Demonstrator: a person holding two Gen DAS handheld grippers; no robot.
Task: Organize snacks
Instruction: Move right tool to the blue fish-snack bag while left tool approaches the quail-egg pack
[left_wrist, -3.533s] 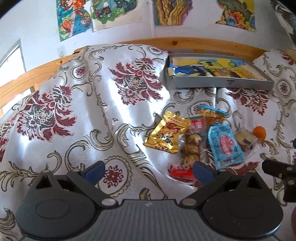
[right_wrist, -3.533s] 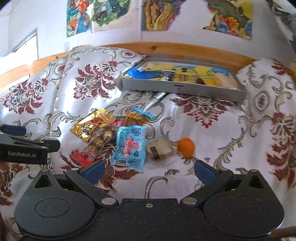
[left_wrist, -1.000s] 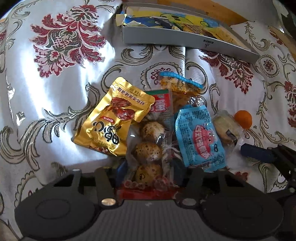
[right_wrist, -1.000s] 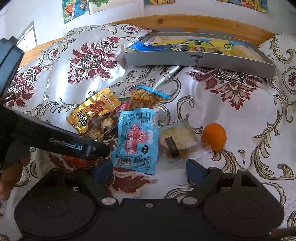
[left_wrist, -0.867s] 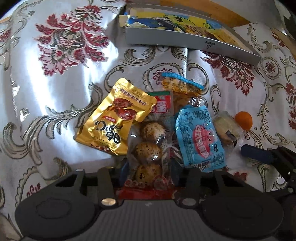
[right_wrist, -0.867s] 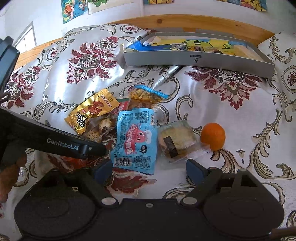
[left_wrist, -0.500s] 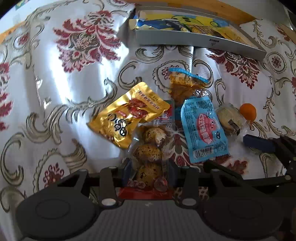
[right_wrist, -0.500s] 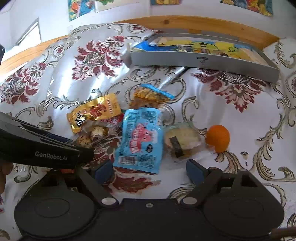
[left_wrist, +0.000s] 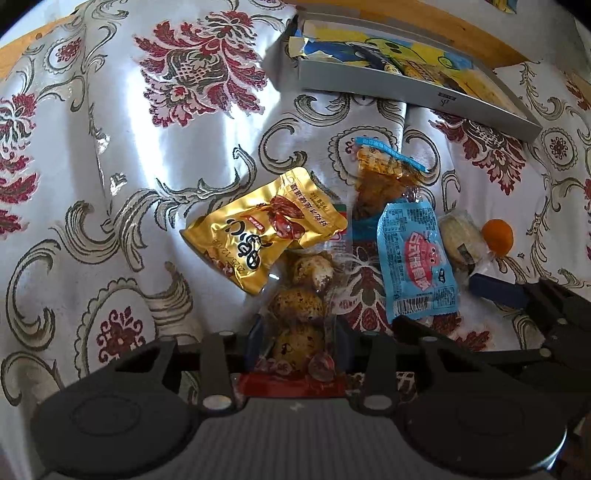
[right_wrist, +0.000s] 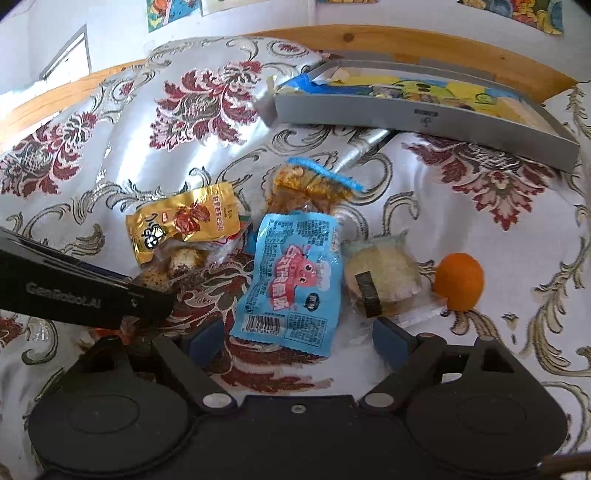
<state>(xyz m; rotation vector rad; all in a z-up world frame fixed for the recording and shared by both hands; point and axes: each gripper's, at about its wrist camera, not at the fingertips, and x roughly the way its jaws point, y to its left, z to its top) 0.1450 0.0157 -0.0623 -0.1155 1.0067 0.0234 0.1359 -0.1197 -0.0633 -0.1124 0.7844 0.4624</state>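
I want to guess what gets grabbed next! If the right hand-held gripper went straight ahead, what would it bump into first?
Probably the blue packet: its bottom edge lies just ahead of the open right hand-held gripper, a bit left of centre. The wrapped cake sits beside it, slightly farther on. Depth is hard to judge here.

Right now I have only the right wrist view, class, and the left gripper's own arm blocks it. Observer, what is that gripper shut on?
Observer: The left gripper is shut on a clear egg pack, near its red-sealed end.
Operator: How many eggs are in it?
Observer: Three speckled ones in a row. The nearest sits between the pads.
Operator: Is anything lying on the pack?
Observer: The gold packet overlaps the pack's far end.
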